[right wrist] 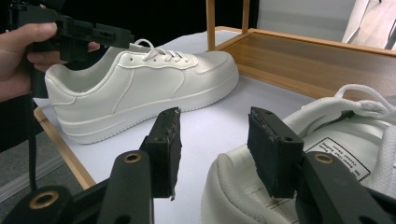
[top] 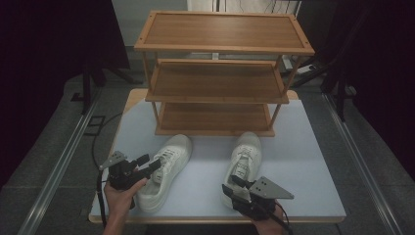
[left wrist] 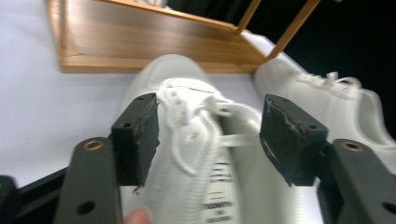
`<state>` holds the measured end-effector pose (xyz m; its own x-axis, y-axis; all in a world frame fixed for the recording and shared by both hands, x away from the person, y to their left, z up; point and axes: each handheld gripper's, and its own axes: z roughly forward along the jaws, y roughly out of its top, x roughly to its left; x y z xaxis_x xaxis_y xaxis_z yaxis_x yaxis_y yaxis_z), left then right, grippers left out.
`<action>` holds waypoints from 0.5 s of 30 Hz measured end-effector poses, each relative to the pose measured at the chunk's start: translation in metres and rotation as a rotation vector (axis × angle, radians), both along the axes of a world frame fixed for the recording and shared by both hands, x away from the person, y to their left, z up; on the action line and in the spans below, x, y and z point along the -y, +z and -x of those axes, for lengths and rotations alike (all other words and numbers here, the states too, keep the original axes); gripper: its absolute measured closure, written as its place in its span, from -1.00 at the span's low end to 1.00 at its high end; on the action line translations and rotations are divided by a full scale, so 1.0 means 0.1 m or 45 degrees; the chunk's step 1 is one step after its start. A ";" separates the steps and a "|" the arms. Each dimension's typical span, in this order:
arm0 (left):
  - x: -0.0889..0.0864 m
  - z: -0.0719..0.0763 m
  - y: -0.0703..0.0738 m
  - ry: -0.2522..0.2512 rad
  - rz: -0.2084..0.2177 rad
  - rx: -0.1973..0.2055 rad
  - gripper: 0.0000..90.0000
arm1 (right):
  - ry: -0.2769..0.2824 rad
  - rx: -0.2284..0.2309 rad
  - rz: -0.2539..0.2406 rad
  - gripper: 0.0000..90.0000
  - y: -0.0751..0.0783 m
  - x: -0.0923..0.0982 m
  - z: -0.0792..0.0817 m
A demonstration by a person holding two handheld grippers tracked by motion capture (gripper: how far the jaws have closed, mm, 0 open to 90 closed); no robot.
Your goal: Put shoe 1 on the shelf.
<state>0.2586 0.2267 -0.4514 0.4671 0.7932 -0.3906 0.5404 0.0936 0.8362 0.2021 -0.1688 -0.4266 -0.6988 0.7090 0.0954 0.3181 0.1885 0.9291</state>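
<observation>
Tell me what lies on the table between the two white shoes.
Nothing: in the high view the stretch of table between the left shoe and the right shoe is bare.

Both white shoes carry a printed tongue label, none legible. Left shoe [left wrist: 219, 154]: label [left wrist: 215, 196] shows blurred dark lines, unreadable. Right shoe [right wrist: 327, 158]: label [right wrist: 341, 156] has small black print, too small to make out.
</observation>
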 end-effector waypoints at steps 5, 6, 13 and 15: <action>0.01 -0.06 -0.07 -0.013 -0.039 -0.024 -0.13 | -0.003 -0.002 0.013 0.18 -0.01 -0.01 0.00; 0.01 -0.07 -0.07 -0.020 -0.059 -0.022 -0.13 | -0.004 -0.005 0.016 0.18 -0.01 -0.02 0.00; 0.02 -0.17 -0.13 -0.022 -0.127 -0.016 -0.09 | -0.007 -0.019 0.025 0.17 -0.05 -0.05 0.00; 0.02 -0.18 -0.14 -0.029 -0.137 -0.015 -0.10 | -0.004 -0.018 0.032 0.17 -0.05 -0.05 0.00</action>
